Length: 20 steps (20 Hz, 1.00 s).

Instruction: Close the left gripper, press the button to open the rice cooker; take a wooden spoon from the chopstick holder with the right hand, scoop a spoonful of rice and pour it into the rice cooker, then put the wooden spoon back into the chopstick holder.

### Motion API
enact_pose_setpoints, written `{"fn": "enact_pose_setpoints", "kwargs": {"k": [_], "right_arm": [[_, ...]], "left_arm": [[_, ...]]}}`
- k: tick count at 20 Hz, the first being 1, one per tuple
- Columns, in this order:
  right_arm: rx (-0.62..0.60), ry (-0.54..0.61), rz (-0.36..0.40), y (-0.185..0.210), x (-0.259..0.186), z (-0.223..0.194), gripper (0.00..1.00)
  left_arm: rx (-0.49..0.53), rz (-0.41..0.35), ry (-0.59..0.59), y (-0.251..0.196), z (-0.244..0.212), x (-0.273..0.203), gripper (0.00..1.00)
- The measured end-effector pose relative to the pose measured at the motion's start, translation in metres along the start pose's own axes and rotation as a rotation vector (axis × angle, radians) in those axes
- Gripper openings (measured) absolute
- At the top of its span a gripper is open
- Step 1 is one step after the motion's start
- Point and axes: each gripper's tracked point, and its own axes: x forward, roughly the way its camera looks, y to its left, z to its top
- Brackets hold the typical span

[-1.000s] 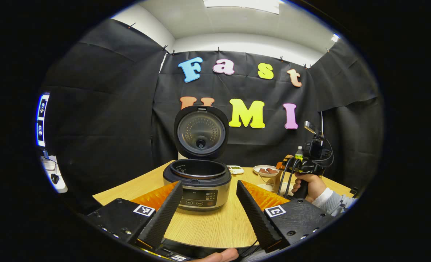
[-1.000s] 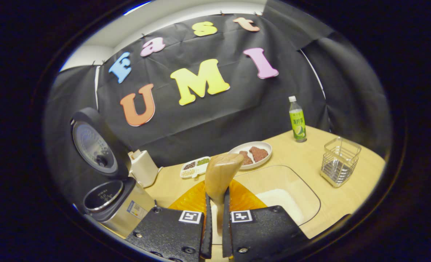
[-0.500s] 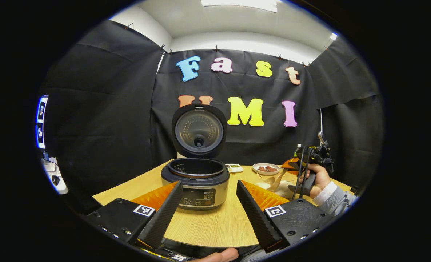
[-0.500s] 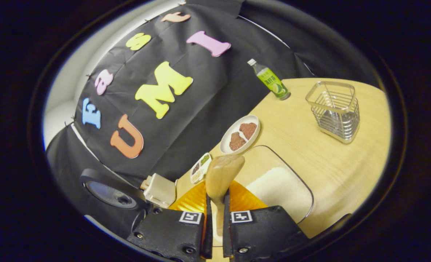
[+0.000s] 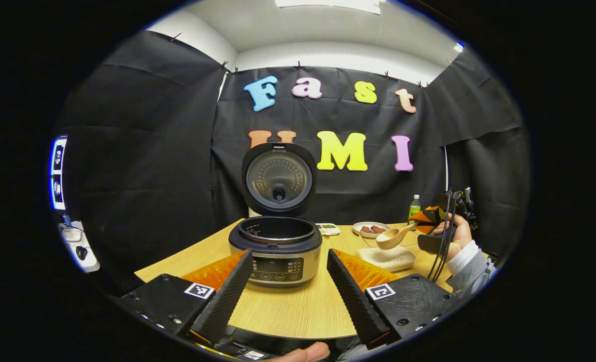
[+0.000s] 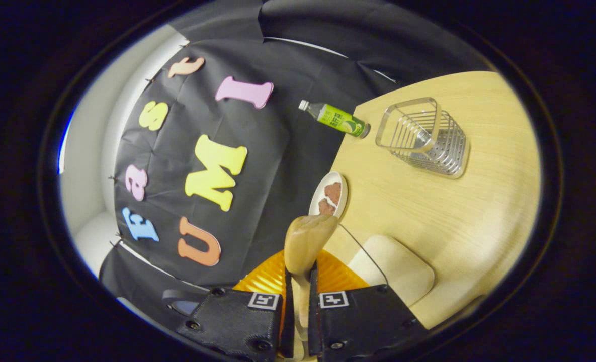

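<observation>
On a wooden table, the rice cooker stands with its lid raised; the left gripper waits before it, fingers spread wide. The right gripper clamps the wooden spoon by its handle, held above the glass dish of rice; the wire chopstick holder stands well apart.

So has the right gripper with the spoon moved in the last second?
Yes. In the left gripper view the right gripper has swung from upright to sideways, wooden spoon pointing toward the rice cooker above the rice container.
</observation>
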Motion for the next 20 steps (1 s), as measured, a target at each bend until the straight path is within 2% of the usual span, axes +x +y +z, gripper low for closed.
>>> {"fn": "enact_pose_setpoints", "kwargs": {"k": [4, 9, 14, 20], "right_arm": [[0.124, 0.029, 0.086, 0.026, -0.016, -0.002, 0.16], [0.205, 0.117, 0.169, 0.066, -0.031, -0.038, 0.16], [0.145, 0.125, 0.209, 0.112, -0.032, -0.08, 0.15], [-0.009, 0.161, 0.218, 0.162, -0.015, -0.166, 0.16]], "left_arm": [[0.011, -0.009, 0.011, -0.001, -0.004, -0.004, 0.94], [0.021, -0.023, 0.022, 0.003, -0.007, -0.012, 0.94], [0.026, -0.007, 0.036, 0.023, -0.01, -0.019, 0.95], [-0.003, 0.023, 0.024, 0.051, -0.01, -0.033, 0.94]]}}
